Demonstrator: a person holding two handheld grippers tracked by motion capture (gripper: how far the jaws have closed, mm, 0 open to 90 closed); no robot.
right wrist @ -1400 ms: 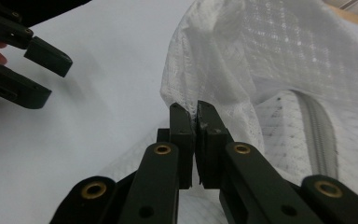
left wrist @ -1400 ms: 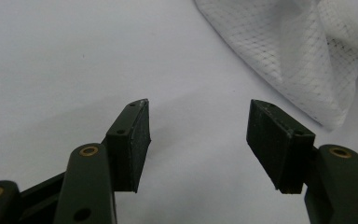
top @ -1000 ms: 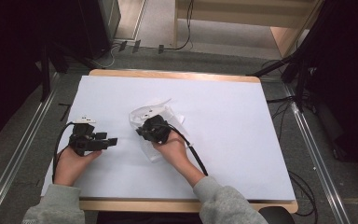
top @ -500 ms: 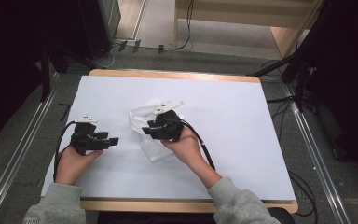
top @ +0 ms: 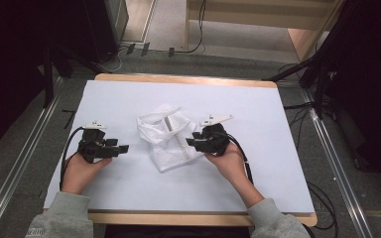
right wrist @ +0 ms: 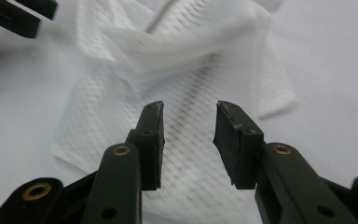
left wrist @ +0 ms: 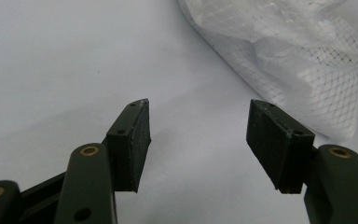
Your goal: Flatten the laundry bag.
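A crumpled white mesh bag (top: 167, 136) lies at the middle of the white table cover (top: 258, 114). My right gripper (top: 192, 143) sits at the bag's right edge, open, its jaws apart over the mesh (right wrist: 191, 154) with nothing held. My left gripper (top: 121, 148) rests on the cover to the left of the bag, a short gap away, and is open too. In the left gripper view the bag (left wrist: 307, 60) lies at the upper right, beyond the jaws. In the right gripper view the left gripper's jaw tips (right wrist: 18, 16) show at the top left.
A wooden table edge (top: 188, 79) frames the white cover. Black cables (top: 238, 146) trail from both grippers. Dark frames and floor cables surround the table. Bare cover stretches to the right and front.
My right gripper has moved right, from on top of the bag to its right edge. The bag now lies uncovered and spread wider. The left gripper has hardly moved.
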